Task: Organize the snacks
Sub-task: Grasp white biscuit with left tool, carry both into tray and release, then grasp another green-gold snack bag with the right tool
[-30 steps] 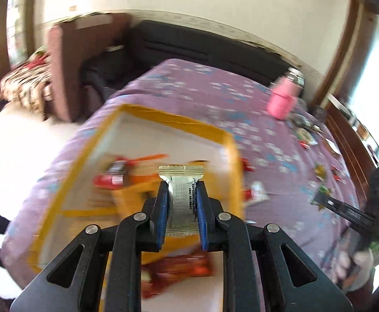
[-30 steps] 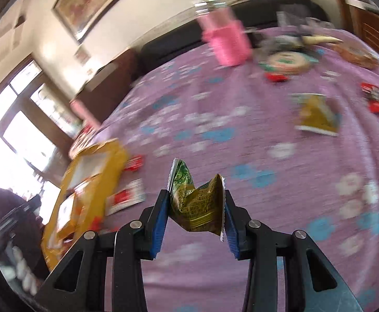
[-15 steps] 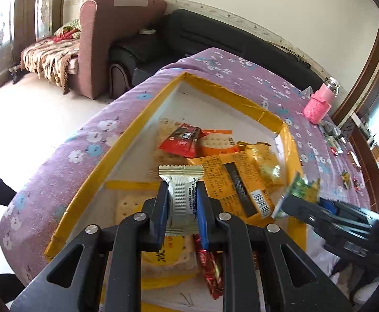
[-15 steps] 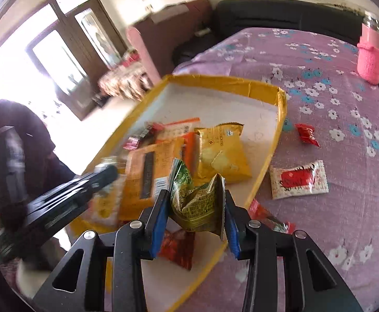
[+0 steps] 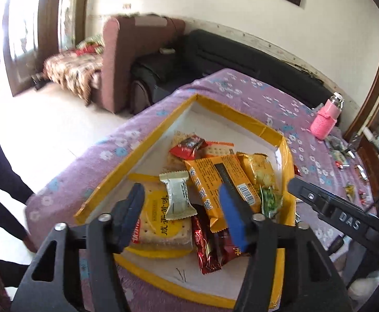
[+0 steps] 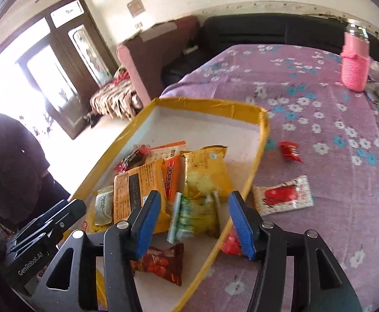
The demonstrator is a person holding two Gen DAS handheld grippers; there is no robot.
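Observation:
A shallow yellow-rimmed box [image 5: 160, 132] [image 6: 210, 104] on the purple flowered table holds a pile of snack packets. My left gripper [image 5: 181, 208] is open above the box, with a silver packet [image 5: 177, 195] loose between its jaws, over the cracker pack [image 5: 160, 226]. My right gripper [image 6: 193, 215] is open too, with a green packet [image 6: 194, 215] blurred between its jaws over the box's near right side. The green packet also shows in the left wrist view [image 5: 270, 200]. The right gripper's body [image 5: 332, 208] shows at right there.
A red-and-white packet [image 6: 284, 195] and a small red packet [image 6: 289, 150] lie on the cloth right of the box. A pink bottle [image 6: 354, 65] [image 5: 324, 123] stands far right with more snacks around it. A person in dark clothes [image 6: 10, 161] stands left.
Both grippers have opened: the left let go of the silver packet and the right let go of the green packet, both over the box. Both came closer over the box.

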